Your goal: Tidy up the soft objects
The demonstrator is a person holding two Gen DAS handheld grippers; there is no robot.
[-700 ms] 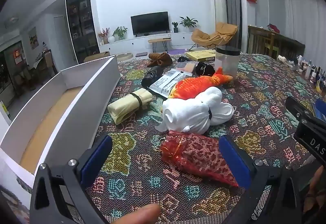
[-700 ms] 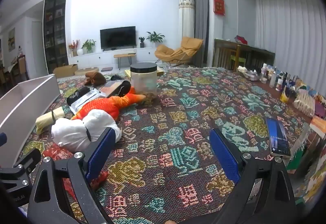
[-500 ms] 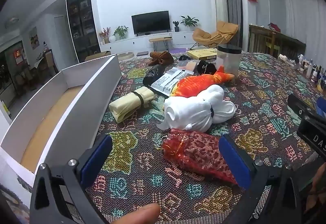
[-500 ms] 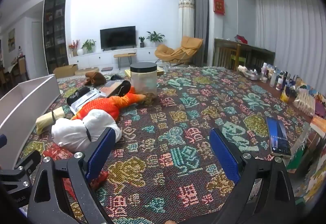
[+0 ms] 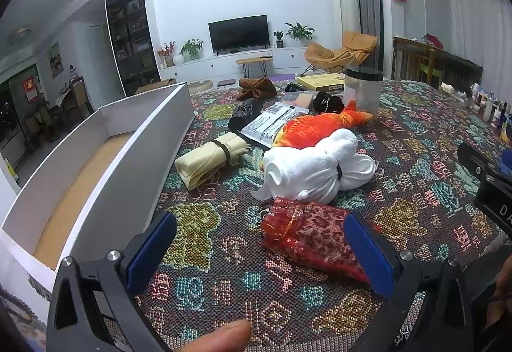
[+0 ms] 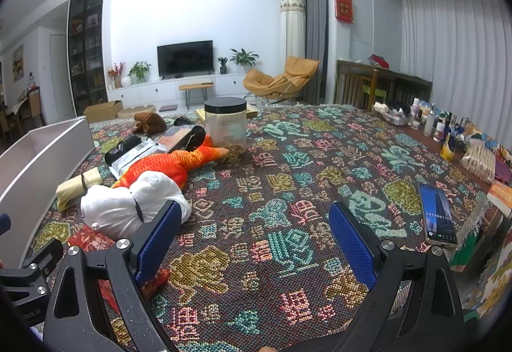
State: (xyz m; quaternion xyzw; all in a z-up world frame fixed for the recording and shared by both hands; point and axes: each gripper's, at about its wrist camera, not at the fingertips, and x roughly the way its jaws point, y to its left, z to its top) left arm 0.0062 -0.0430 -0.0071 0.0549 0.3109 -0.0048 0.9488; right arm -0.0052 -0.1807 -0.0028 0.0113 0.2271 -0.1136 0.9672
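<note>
Closer: left hand-held gripper point(image 5: 259, 243) | wide, empty | red pouch point(image 5: 315, 238) nearer right pad

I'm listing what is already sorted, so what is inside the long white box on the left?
The white box shows only a bare tan floor, with no soft things on the stretch in view. Its near wall hides the floor strip beside it, and its nearest end runs out of view.
</note>
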